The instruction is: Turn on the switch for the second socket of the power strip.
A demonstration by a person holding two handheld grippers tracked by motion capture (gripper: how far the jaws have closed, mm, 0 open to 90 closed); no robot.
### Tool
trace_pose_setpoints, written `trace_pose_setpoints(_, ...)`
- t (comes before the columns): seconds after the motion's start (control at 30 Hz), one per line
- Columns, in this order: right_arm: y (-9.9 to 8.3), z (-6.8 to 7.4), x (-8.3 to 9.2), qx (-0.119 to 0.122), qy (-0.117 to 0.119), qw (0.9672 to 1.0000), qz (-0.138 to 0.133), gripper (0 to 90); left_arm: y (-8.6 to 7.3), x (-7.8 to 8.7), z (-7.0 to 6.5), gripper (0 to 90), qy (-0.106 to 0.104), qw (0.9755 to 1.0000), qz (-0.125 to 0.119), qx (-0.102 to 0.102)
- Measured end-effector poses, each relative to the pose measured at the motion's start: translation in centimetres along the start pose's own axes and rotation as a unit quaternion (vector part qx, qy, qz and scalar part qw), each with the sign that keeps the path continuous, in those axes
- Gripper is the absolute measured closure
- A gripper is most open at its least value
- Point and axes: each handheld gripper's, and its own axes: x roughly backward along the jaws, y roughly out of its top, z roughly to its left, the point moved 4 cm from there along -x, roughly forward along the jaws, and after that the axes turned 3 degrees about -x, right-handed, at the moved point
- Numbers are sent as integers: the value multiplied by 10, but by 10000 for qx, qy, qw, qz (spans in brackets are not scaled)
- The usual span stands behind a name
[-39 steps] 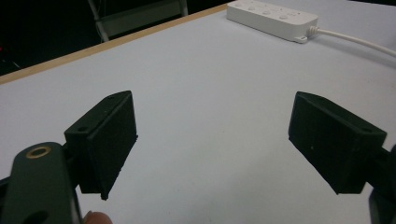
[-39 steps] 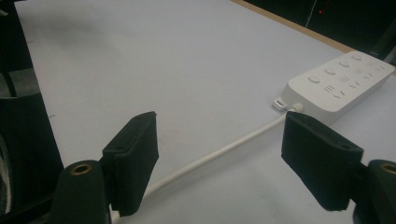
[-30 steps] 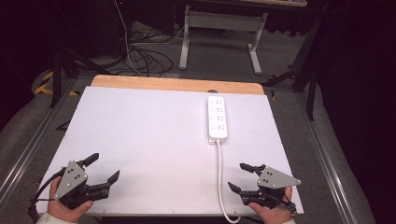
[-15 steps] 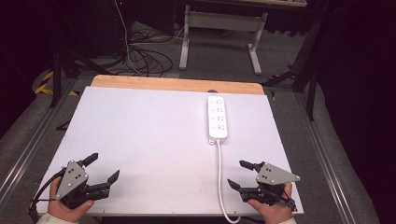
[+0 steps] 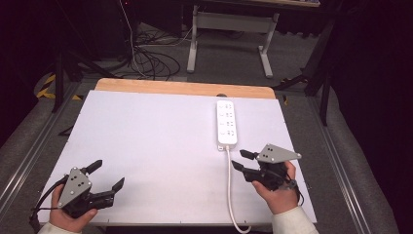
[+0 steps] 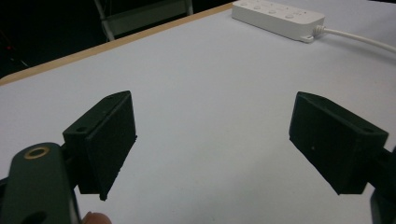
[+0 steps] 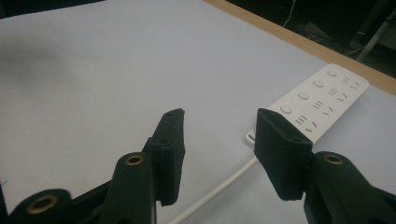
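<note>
High view first: the white power strip lies flat near the far right of the white table, long side running away from the person, and I'll use it as my landmark. Four round buttons and four socket groups sit on top, but there's no brand or lettering I can make out, too small. Its white cord leaves the near end and runs toward the person's edge. The right gripper now sits just on the near side of the strip, jaw tips close beside the cord and the strip's near end, nothing between them. Compared with the earlier frames it has come forward from the near right corner toward the strip, and its jaws have just been closing, now roughly half apart and empty. The left gripper is well away from the strip at the near left corner, same spot as before, jaws spread wide, holding nothing.

Left gripper view: the two black pads stand far apart over bare table, with the strip far off at the top right and its cord trailing to the right. No writing readable here either.

Right gripper view: the pads are partway closed with empty space between them; the strip lies just beyond the right-hand jaw, buttons and slot marks clear but no label text, and the cord passes under the gap
</note>
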Motion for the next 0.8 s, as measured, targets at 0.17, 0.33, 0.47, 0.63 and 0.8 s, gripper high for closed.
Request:
trace_pose_setpoints(0.17, 13, -8, -9, -44, -71, 10000, 13, 543, 0, 0, 0, 155, -6, 10000, 2, -3)
trace_pose_setpoints(0.33, 23, -12, -15, -56, -110, 9999, 15, 555, 0, 0, 0, 155, -14, 10000, 9, -8)
trace_pose_setpoints(0.47, 30, -16, -17, 22, -159, 9999, 24, 555, 0, 0, 0, 156, -23, 10000, 19, 2)
trace_pose_setpoints(0.63, 41, -27, -22, 81, -220, 9997, 93, 554, -1, 0, 0, 157, -9, 10000, 28, 6)
trace_pose_setpoints(0.8, 45, -32, -25, 55, -270, 9996, 89, 554, -1, 0, 1, 157, -9, 10000, 35, -4)
